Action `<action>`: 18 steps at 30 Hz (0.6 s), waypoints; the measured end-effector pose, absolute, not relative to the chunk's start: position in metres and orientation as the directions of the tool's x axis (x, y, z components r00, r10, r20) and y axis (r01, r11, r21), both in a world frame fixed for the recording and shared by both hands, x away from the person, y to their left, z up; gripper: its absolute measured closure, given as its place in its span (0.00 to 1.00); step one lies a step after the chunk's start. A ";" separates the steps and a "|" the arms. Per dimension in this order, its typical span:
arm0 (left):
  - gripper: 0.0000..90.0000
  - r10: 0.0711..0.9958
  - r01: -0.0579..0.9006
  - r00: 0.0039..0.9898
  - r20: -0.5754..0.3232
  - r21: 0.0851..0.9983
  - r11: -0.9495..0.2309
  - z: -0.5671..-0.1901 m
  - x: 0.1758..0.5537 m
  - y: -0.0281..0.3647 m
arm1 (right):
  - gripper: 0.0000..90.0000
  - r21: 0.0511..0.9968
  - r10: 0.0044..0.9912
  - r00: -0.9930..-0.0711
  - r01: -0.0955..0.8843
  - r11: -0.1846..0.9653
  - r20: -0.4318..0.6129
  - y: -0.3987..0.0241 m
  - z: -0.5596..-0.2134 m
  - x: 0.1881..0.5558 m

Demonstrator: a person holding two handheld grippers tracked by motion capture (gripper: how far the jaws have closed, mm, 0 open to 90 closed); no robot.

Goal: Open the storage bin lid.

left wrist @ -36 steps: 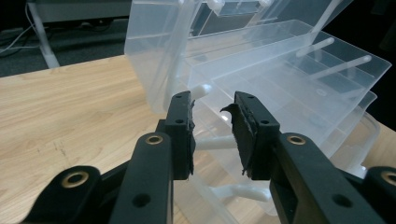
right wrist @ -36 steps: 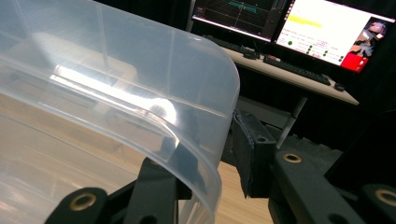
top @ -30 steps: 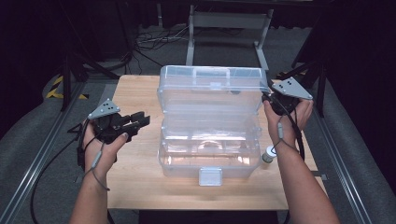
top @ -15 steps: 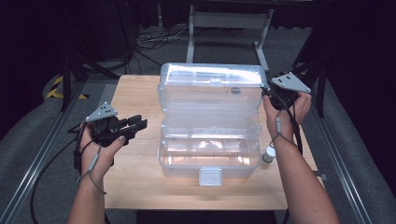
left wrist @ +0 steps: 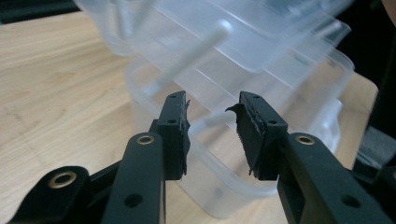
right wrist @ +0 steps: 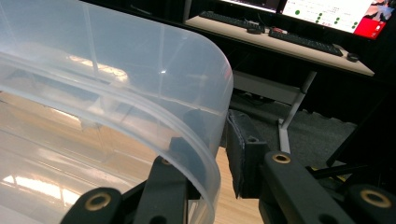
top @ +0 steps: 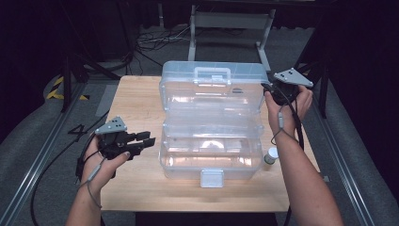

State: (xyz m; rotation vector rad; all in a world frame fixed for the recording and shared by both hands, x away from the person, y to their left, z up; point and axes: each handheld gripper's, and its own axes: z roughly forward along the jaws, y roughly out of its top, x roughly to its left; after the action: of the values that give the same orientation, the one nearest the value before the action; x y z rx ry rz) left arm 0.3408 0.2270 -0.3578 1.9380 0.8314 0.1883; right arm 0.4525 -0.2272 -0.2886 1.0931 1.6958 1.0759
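From the high view, the clear toolbox (top: 211,127) sits mid-bench, lid (top: 212,84) already raised; trays remain to spread. My left tool (top: 141,141) hangs just beside its left wall. Left gripper view: its jaws, just opening, stand half-wide and empty. Right gripper view: my right tool (right wrist: 205,158) straddles the lid's corner rim (right wrist: 205,140).

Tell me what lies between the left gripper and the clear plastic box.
Nothing: in the high view, only bare wooden table separates the left gripper from the clear plastic box.
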 end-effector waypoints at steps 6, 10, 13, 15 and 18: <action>0.72 0.514 0.450 0.821 -0.248 0.835 -0.316 -0.369 0.334 0.209 | 0.86 0.940 0.945 -0.280 0.241 0.241 -0.170 -0.228 -0.288 0.455; 0.72 0.469 0.438 0.847 -0.250 0.827 -0.351 -0.379 0.333 0.203 | 0.85 0.942 0.944 -0.292 0.247 0.228 -0.152 -0.230 -0.288 0.457; 0.72 0.452 0.431 0.857 -0.247 0.823 -0.369 -0.386 0.332 0.199 | 0.85 0.940 0.943 -0.296 0.249 0.233 -0.155 -0.230 -0.288 0.458; 0.72 0.436 0.424 0.867 -0.243 0.819 -0.388 -0.390 0.332 0.196 | 0.85 0.940 0.942 -0.297 0.250 0.233 -0.155 -0.231 -0.288 0.458; 0.72 0.416 0.412 0.879 -0.232 0.808 -0.421 -0.395 0.332 0.190 | 0.85 0.940 0.942 -0.300 0.252 0.228 -0.148 -0.231 -0.288 0.460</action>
State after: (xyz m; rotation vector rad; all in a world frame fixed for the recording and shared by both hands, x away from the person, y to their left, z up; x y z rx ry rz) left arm 0.3322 0.1902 -0.3951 2.0572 0.5992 0.0045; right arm 0.4601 -0.2306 -0.2881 1.1184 1.7177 1.1098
